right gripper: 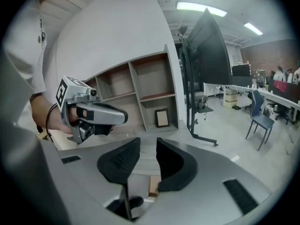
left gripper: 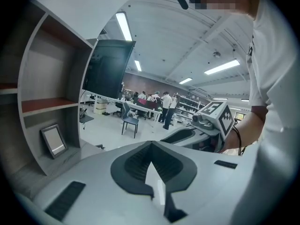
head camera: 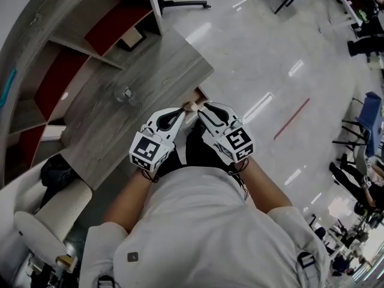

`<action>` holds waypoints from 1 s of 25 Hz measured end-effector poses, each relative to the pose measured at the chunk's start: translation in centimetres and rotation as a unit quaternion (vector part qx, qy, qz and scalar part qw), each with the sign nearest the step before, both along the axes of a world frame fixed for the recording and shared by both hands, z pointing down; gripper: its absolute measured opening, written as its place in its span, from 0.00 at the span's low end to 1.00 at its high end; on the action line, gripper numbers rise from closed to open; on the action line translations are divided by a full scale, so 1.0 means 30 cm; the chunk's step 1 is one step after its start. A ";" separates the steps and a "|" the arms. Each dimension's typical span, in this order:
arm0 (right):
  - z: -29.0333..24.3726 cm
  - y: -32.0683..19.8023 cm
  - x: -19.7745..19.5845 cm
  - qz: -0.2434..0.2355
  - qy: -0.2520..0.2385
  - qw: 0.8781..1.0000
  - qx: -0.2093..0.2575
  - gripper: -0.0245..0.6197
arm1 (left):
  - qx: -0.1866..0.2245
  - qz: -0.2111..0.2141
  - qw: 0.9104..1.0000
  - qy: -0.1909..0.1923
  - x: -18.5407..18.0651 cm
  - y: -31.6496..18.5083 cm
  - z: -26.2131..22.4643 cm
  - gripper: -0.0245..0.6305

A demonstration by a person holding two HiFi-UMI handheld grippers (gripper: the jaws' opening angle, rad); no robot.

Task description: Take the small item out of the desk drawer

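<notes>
In the head view a small pale beige item (head camera: 191, 105) sits at the tips of both grippers, above the desk's corner. My left gripper (head camera: 182, 111) has its jaws drawn together, and in the left gripper view a pale wedge (left gripper: 156, 184) shows pinched between the dark pads (left gripper: 133, 165). My right gripper (head camera: 203, 109) stands beside it, tip to tip. In the right gripper view its jaws (right gripper: 147, 146) are apart, with only desk surface showing between them. A brown drawer edge (head camera: 201, 93) pokes out under the desk corner. The left gripper (right gripper: 93, 114) hangs at the left there.
The grey wooden desk (head camera: 150, 65) carries a clear glass (head camera: 124, 95). Behind it stands a shelf unit (head camera: 66, 47) with a small picture frame (right gripper: 162, 117). A monitor stand (right gripper: 197, 102) rises at the right. A white chair (head camera: 42, 221) is at my left; people and chairs are far off.
</notes>
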State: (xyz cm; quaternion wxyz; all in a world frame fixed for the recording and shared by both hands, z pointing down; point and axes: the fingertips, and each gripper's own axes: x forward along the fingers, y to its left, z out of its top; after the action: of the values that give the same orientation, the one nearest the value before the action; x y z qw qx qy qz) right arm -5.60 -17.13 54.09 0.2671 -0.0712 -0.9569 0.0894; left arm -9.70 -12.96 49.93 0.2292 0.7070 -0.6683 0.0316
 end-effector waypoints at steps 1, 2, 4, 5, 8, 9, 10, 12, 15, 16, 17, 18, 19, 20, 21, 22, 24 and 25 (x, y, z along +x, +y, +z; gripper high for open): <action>0.030 0.001 0.002 -0.006 0.009 1.000 -0.003 0.22 | -0.006 -0.003 1.000 0.002 0.001 -0.002 0.026 0.06; 0.060 0.003 0.004 -0.011 0.018 1.000 -0.006 0.24 | -0.012 -0.005 1.000 0.004 0.002 -0.002 0.052 0.06; 0.126 0.007 0.009 -0.021 0.039 0.999 -0.012 0.26 | -0.026 -0.008 1.000 0.007 0.005 0.001 0.107 0.06; 0.162 0.009 0.011 -0.026 0.051 0.998 -0.015 0.27 | -0.033 -0.010 0.999 0.009 0.006 0.005 0.137 0.06; 0.260 0.010 0.011 -0.037 0.079 0.996 -0.025 0.30 | -0.055 -0.014 0.998 0.009 0.004 0.018 0.225 0.06; 0.288 0.008 0.009 -0.038 0.084 0.995 -0.027 0.31 | -0.062 -0.014 0.998 0.008 0.003 0.022 0.251 0.06; 0.316 0.006 0.007 -0.040 0.089 0.995 -0.025 0.32 | -0.068 -0.014 0.998 0.008 0.003 0.026 0.276 0.06; 0.374 0.008 0.011 -0.047 0.100 0.994 -0.020 0.33 | -0.079 -0.014 0.997 0.012 0.010 0.036 0.326 0.06; 0.464 0.020 0.024 -0.063 0.122 0.990 -0.013 0.35 | -0.090 -0.013 0.996 0.015 0.025 0.033 0.402 0.06; 0.494 0.023 0.030 -0.067 0.130 0.989 -0.012 0.35 | -0.094 -0.012 0.995 0.018 0.030 0.029 0.430 0.06; 0.524 0.025 0.038 -0.070 0.138 0.988 -0.013 0.35 | -0.099 -0.011 0.995 0.020 0.035 0.026 0.457 0.06; 0.554 0.026 0.045 -0.071 0.146 0.987 -0.014 0.36 | -0.104 -0.010 0.994 0.023 0.040 0.024 0.482 0.06; 0.583 0.026 0.051 -0.072 0.154 0.985 -0.017 0.36 | -0.108 -0.010 0.994 0.025 0.043 0.023 0.506 0.06; 0.611 0.028 0.056 -0.072 0.161 0.984 -0.019 0.37 | -0.112 -0.010 0.993 0.026 0.044 0.022 0.529 0.06; 0.637 0.030 0.058 -0.071 0.167 0.983 -0.022 0.37 | -0.116 -0.009 0.993 0.026 0.046 0.022 0.554 0.06; 0.663 0.032 0.061 -0.070 0.174 0.982 -0.025 0.37 | -0.120 -0.009 0.992 0.026 0.048 0.021 0.578 0.06; 0.721 0.033 0.066 -0.067 0.188 0.980 -0.027 0.38 | -0.125 -0.008 0.992 0.028 0.054 0.016 0.619 0.06; 0.752 0.031 0.066 -0.066 0.194 0.978 -0.027 0.38 | -0.125 -0.008 0.992 0.029 0.057 0.012 0.636 0.06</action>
State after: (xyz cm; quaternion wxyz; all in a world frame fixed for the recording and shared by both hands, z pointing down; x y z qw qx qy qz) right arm -3.61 -16.21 76.66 0.4508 -0.1228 -0.8774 0.1090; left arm -8.00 -12.61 69.02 0.3356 0.6678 -0.6579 0.0929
